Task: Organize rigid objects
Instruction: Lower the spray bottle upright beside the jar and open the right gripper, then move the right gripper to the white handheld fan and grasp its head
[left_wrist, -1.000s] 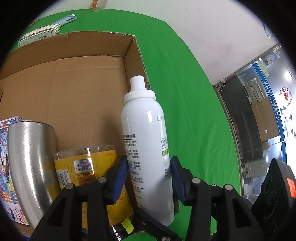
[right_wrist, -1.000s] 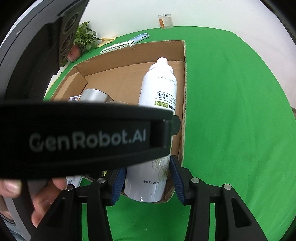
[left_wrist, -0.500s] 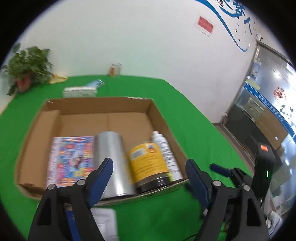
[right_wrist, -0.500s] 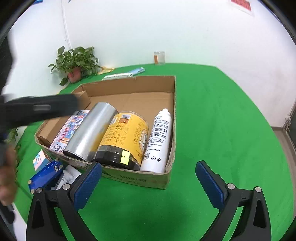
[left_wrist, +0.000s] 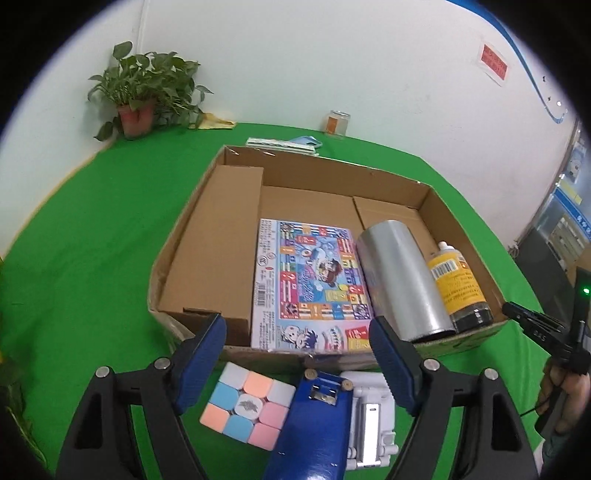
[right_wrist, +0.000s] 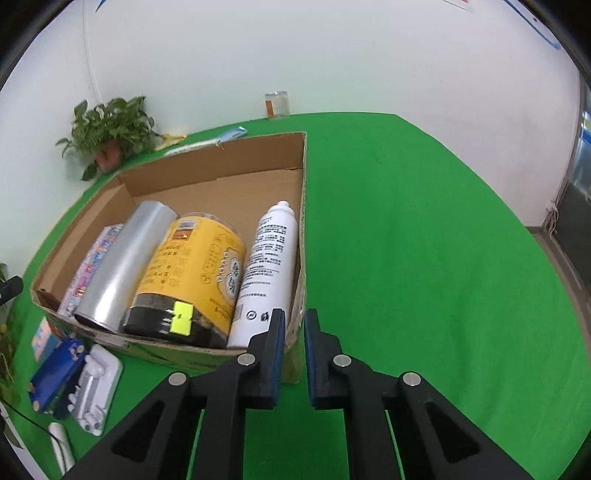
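With the left gripper (left_wrist: 295, 363) jaws apart and the right gripper (right_wrist: 293, 354) jaws together and empty, the puzzle cube (left_wrist: 247, 408) looks light, stiff and smooth-faced, best pinched across opposite flat sides.

No legible text — only blurred print on white spray bottle (right_wrist: 266, 273); yellow jar (right_wrist: 192, 273)

Office-like room: wall signage (left_wrist: 494, 63), green table (right_wrist: 406, 221)
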